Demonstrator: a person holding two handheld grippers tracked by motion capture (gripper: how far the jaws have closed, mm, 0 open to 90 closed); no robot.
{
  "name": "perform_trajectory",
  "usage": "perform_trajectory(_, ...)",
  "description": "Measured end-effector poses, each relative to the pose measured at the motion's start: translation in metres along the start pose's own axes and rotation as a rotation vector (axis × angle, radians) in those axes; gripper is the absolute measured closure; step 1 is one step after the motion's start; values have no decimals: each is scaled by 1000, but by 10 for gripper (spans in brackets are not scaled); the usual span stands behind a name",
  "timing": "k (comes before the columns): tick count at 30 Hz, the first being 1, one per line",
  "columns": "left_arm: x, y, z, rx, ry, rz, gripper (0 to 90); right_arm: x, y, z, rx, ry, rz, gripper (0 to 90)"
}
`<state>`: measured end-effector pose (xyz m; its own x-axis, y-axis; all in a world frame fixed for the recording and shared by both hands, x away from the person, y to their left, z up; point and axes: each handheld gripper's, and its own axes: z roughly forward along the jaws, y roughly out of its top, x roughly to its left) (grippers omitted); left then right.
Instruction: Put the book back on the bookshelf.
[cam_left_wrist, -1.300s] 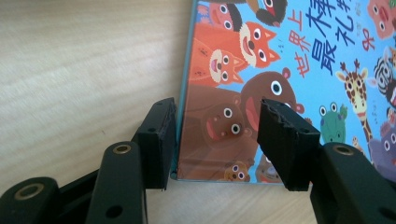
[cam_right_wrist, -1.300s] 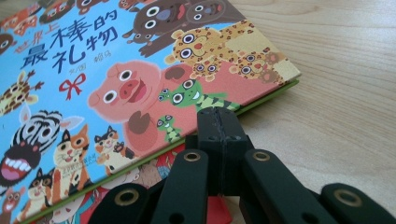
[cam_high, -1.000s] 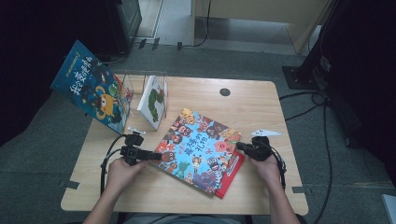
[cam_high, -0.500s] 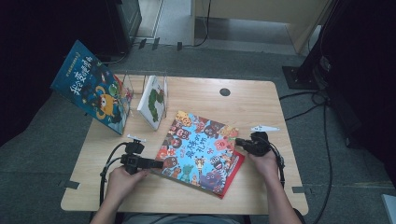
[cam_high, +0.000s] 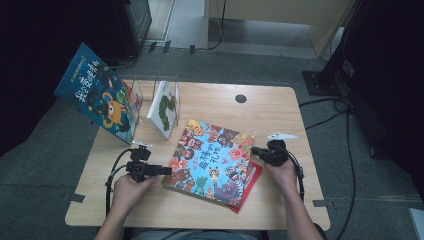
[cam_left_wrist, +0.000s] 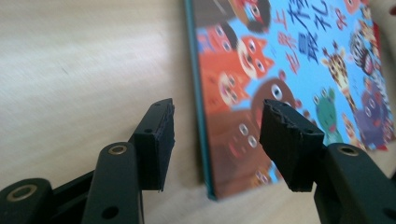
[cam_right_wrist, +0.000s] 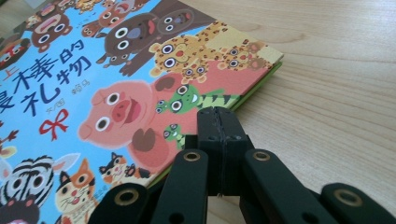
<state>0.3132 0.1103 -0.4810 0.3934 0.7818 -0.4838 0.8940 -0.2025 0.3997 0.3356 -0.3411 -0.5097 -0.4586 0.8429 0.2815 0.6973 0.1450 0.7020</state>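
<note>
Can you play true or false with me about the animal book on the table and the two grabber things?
1. The left gripper has its jaws open. True.
2. The right gripper has its jaws wide open. False: they are shut together.
3. The animal picture book lies flat on the wooden table. True.
4. The animal picture book lies on a green book. False: a red book peeks out beneath it.
5. The left gripper is lifting the book. False: it only faces the book's edge.

The animal picture book (cam_high: 212, 157) is showing a smooth, glossy printed cover over stiff board. The table (cam_high: 270, 112) is looking like pale matt wood with fine grain. The left gripper (cam_left_wrist: 215, 135) is wearing rough, matt black pads (cam_left_wrist: 164, 135) on smooth plastic arms.
</note>
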Motion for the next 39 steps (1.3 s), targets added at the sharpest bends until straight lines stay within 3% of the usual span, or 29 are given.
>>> perform_trajectory(5,5,12,2,-19,16,28,454,6,-3,-3,4,-4,-22,899)
perform_trajectory(10,12,24,5,-19,15,21,454,15,-9,-7,2,-3,-37,894)
perform_trajectory(19,13,42,13,-23,16,68,478,26,-19,-13,12,10,-58,900)
perform_trajectory(23,13,48,18,-20,7,63,474,30,-23,-15,17,12,-58,900)
perform_trajectory(29,15,54,28,12,-17,51,467,33,-27,-17,21,13,-66,899)
perform_trajectory(32,16,55,33,38,-8,54,468,34,-28,-17,19,12,-70,899)
perform_trajectory(35,16,56,35,31,-18,46,481,35,-28,-18,20,14,-72,898)
perform_trajectory(39,16,55,37,35,-43,64,523,34,-28,-18,20,16,-72,898)
